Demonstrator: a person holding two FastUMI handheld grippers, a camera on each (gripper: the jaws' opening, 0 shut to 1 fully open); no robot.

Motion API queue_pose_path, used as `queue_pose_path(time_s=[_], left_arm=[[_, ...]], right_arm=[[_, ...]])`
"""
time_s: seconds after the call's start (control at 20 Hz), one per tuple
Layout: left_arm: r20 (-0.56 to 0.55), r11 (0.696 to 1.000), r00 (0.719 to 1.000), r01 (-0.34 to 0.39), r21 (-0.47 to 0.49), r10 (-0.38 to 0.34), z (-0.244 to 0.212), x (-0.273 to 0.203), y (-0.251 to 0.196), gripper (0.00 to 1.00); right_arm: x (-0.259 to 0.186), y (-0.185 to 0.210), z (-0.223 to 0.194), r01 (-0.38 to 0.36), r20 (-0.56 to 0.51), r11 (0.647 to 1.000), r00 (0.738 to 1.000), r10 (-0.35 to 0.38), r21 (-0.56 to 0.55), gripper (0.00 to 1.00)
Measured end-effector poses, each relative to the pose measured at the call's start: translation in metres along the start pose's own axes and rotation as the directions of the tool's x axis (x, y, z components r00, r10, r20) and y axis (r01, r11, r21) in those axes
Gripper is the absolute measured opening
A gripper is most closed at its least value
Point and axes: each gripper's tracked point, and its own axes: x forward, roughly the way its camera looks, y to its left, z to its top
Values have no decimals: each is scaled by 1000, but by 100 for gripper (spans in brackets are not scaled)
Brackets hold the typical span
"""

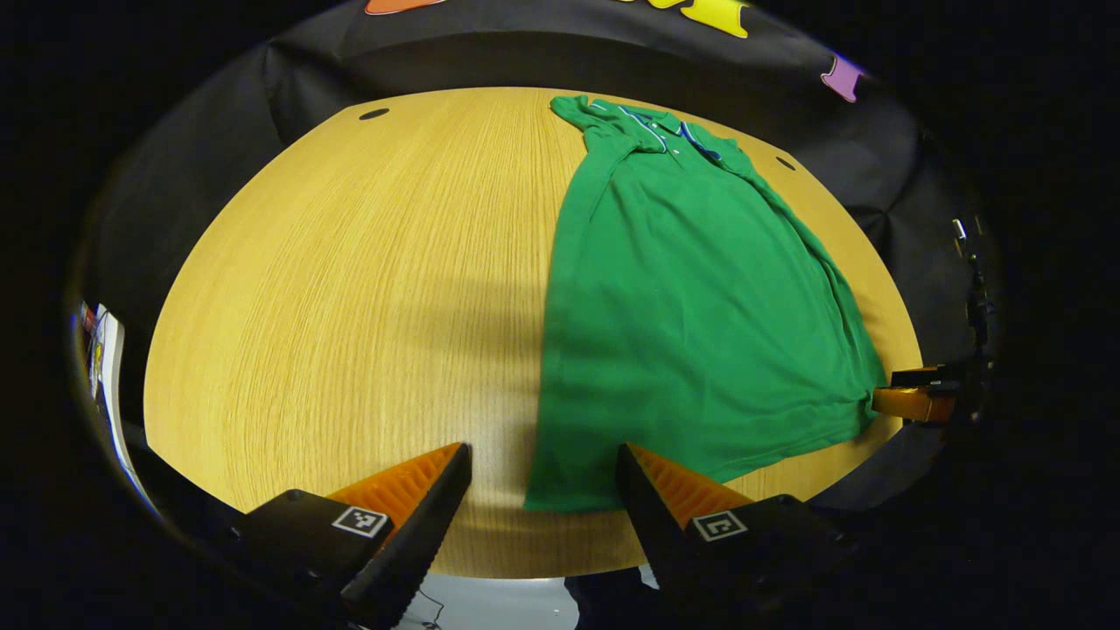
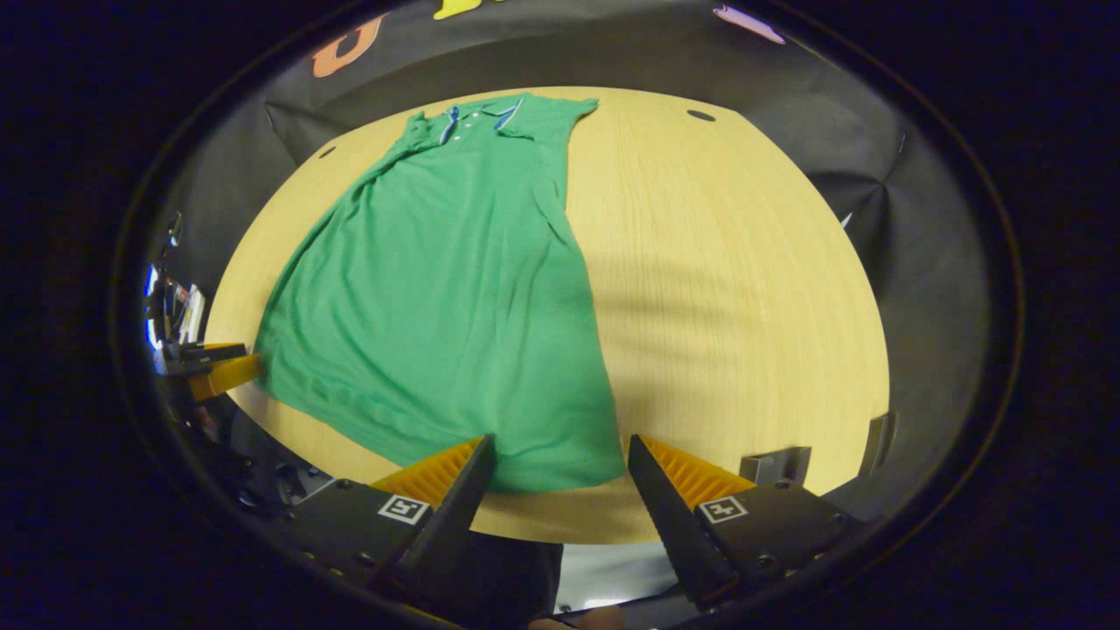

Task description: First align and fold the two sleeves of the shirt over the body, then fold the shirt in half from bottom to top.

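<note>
Shirt [image 1: 691, 315]: green polo lying flat on the wooden surface [image 1: 350, 306], collar at the far edge, hem at the near edge; both sleeves appear already folded in over the body.
Handling: I judge it light, soft and limp; it will sag and drag, so both hem corners should rise together.
Where to grip: the two hem corners, pinching all layers at the near edge of the shirt.
Left tongs [image 1: 541, 490]: spread, hovering just short of the shirt's hem corner, gripping nothing.
Right tongs [image 2: 556, 477]: spread, poised at the shirt's other hem corner, empty.
Surroundings: small dark holes [image 1: 374, 114] in the surface near the collar end; a bracket [image 2: 774, 464] at the surface edge beside the hem.
Obstacles: nothing lies on the shirt.
</note>
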Motion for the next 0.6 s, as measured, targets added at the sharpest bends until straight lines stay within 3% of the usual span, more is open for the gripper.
queue_pose_path(time_s=[0.25, 0.35, 0.5, 0.55, 0.6], left_arm=[[-30, 998, 998, -50, 44, 51, -7, 1, 0, 100], [-37, 998, 998, -52, 36, 53, -6, 0, -4, 100], [-53, 998, 998, -41, 42, 43, -6, 1, -13, 82], [-56, 999, 998, -36, 31, 38, -7, -1, -15, 72], [-54, 999, 998, -29, 14, 30, -6, -1, -17, 56]], right_arm=[[5, -4, -5, 14, -26, 999, 1000, -15, -47, 96], [6, 1, -6, 8, -37, 998, 999, -10, -56, 91], [7, 8, -5, -5, -48, 999, 999, 3, -48, 55], [8, 12, -3, -32, -43, 999, 999, 31, -31, 41], [8, 12, -4, -40, -45, 999, 998, 40, -5, 25]])
